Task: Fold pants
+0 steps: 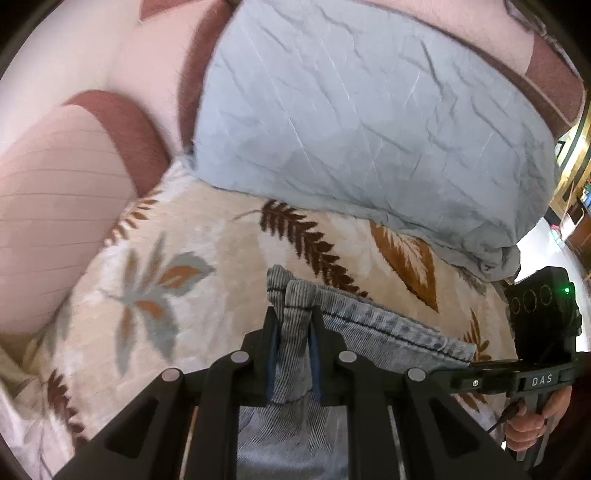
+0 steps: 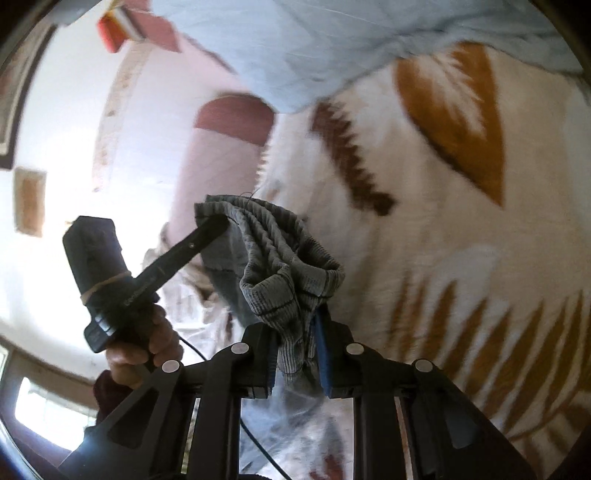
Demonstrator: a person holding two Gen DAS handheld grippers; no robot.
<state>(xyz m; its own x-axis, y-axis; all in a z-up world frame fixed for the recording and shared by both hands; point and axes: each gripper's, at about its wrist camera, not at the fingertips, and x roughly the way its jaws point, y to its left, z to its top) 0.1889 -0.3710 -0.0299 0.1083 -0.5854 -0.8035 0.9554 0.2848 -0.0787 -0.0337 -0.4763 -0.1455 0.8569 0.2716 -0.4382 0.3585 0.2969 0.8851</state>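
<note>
The pants (image 1: 373, 328) are light grey-blue ribbed denim with a stitched hem. My left gripper (image 1: 293, 314) is shut on a bunched corner of the hem and holds it above a leaf-patterned blanket (image 1: 173, 258). The hem stretches right toward my right gripper, whose black body (image 1: 539, 314) shows at the right edge. In the right wrist view my right gripper (image 2: 295, 332) is shut on the pants' other bunched end (image 2: 280, 266). The left gripper's body (image 2: 107, 273) and the hand holding it show at the left there.
A pale blue pillow (image 1: 369, 118) lies on the blanket beyond the pants. Pink and maroon cushions (image 1: 74, 166) stand at the left and back. The blanket (image 2: 461, 221) fills the right of the right wrist view. A red box (image 2: 114, 29) sits far off.
</note>
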